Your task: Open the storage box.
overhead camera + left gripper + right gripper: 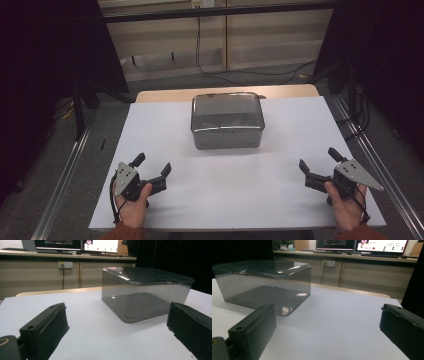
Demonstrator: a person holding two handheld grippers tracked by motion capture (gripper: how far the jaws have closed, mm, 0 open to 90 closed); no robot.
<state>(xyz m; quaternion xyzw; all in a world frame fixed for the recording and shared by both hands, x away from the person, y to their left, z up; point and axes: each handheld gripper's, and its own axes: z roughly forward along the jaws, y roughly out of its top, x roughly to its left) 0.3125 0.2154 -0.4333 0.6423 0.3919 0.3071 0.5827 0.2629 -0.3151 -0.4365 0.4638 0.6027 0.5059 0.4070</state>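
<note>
- The smoky lidded box (228,120) sits mid-bench, toward the far edge of the white bench (280,185).
- Left tongs (152,167) and right tongs (317,162) rest near the front corners, jaws apart, empty.
- The lid looks loose, perhaps unlatched; a one-sided grab could pop it or skid the box.

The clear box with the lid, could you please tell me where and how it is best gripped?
Probably the lid's overhanging rim on the box, one open gripper from each side: the smooth walls look too wide for either gripper's jaws.
</note>
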